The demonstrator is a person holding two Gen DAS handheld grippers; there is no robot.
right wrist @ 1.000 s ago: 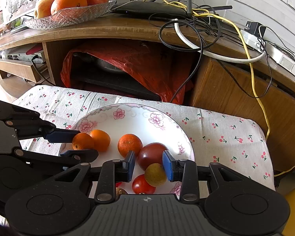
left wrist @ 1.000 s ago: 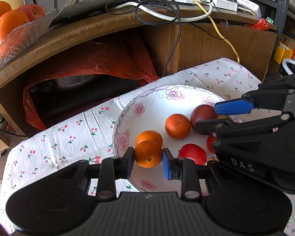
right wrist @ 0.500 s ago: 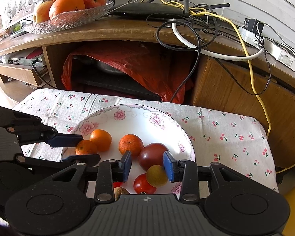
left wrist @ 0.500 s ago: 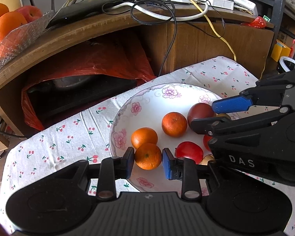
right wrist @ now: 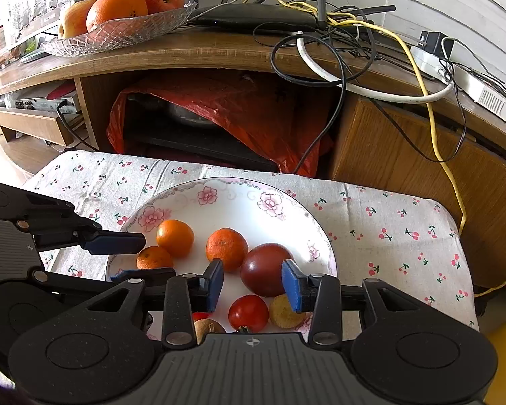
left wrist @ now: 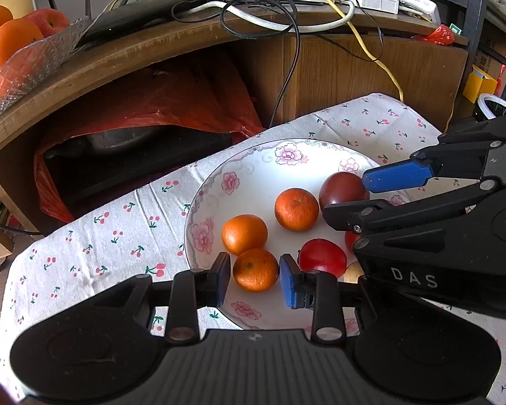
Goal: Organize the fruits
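A small orange (left wrist: 255, 270) lies near the front rim of a flowered plate (left wrist: 253, 168), between the two blue pads of the left claw (left wrist: 255, 278). The pads stand a little off the fruit on both sides, so that claw is released, not clenched. Just behind it sits a second orange (left wrist: 244, 234), touching or nearly touching it, and further in a third orange (left wrist: 296, 209).

Beside the third orange rests a dark red plum (right wrist: 265, 269), with the right claw (right wrist: 253, 283) spread around it; a gap shows on each side, so this claw is also released and grasps nothing. Nearer the right wrist camera lie a red tomato (right wrist: 248, 313), a small yellowish fruit (right wrist: 285, 312) and a brown one (right wrist: 207, 329) partly hidden by the tool.

The plate stands on a bench covered by a white cloth with a cherry print (right wrist: 388, 229). Behind the bench is a wooden cabinet (right wrist: 404, 141) with a red plastic bag (right wrist: 236, 108) in its open shelf. On its top are tangled cables (right wrist: 337, 33) and a glass dish (right wrist: 124, 30) of oranges and apples.
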